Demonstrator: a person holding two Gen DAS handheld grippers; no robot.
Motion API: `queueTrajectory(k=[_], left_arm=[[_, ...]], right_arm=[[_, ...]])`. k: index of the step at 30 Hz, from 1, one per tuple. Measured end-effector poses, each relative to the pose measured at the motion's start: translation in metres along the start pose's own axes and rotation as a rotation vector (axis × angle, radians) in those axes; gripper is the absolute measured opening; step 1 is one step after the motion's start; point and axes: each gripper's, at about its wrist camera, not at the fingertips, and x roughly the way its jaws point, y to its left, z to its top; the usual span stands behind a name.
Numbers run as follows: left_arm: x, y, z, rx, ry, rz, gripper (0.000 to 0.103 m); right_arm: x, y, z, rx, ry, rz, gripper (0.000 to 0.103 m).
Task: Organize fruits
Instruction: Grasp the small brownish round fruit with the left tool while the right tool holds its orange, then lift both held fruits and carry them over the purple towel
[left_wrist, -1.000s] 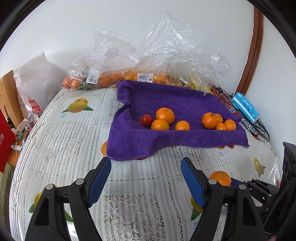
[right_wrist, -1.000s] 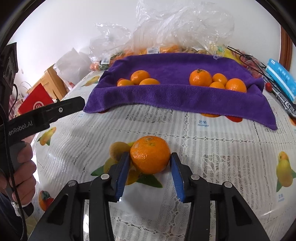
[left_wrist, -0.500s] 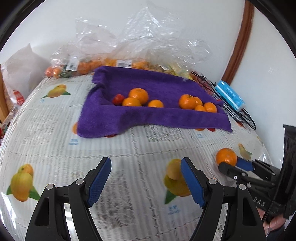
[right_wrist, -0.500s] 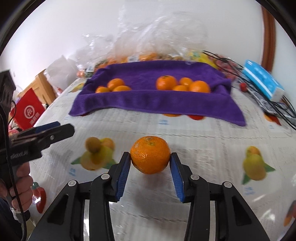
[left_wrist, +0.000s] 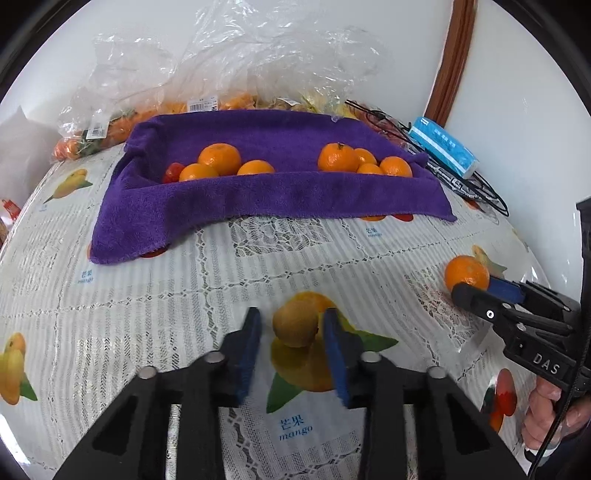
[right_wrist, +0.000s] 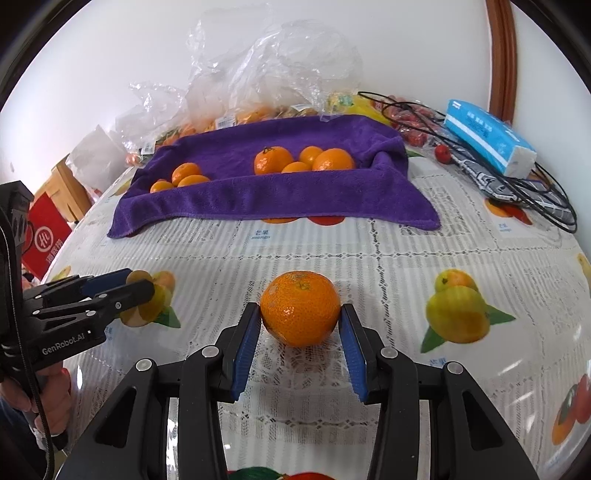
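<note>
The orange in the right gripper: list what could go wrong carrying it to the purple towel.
The orange is pinched only at its widest sides by the right gripper, so it might slip and roll off the table. The purple towel has a raised front fold; a low approach could snag it and scatter the oranges resting inside.

The left claw (left_wrist: 291, 332), spread wide a second ago, has narrowed until its blue-padded fingers (left_wrist: 248, 350) stand close together with nothing real between them, over a printed mango on the tabletop (left_wrist: 184, 295). The right claw (right_wrist: 300, 321) has carried its round orange tangerine (right_wrist: 300, 308) back from the purple towel (right_wrist: 273, 192), which now sits farther off in its view.
</note>
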Motion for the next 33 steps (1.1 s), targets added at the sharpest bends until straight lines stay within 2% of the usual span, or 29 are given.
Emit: queueTrajectory(k=[10, 12, 17, 33], left_arm=[[0.001, -0.001, 0.000, 0.014, 0.005, 0.011, 0.025], [0.001, -0.002, 0.000, 0.013, 0.005, 0.009, 0.025], [0.001, -0.002, 0.001, 0.011, 0.004, 0.008, 0.025], [0.002, -0.006, 0.000, 0.027, 0.007, 0.024, 0.024]], right_arm=[[0.012, 0.000, 0.000, -0.003, 0.014, 0.008, 0.045], [0.013, -0.001, 0.001, 0.001, 0.018, 0.002, 0.050], [0.019, -0.003, 0.006, 0.011, 0.022, -0.001, 0.054], [0.022, 0.000, 0.006, -0.009, 0.030, -0.032, 0.055]])
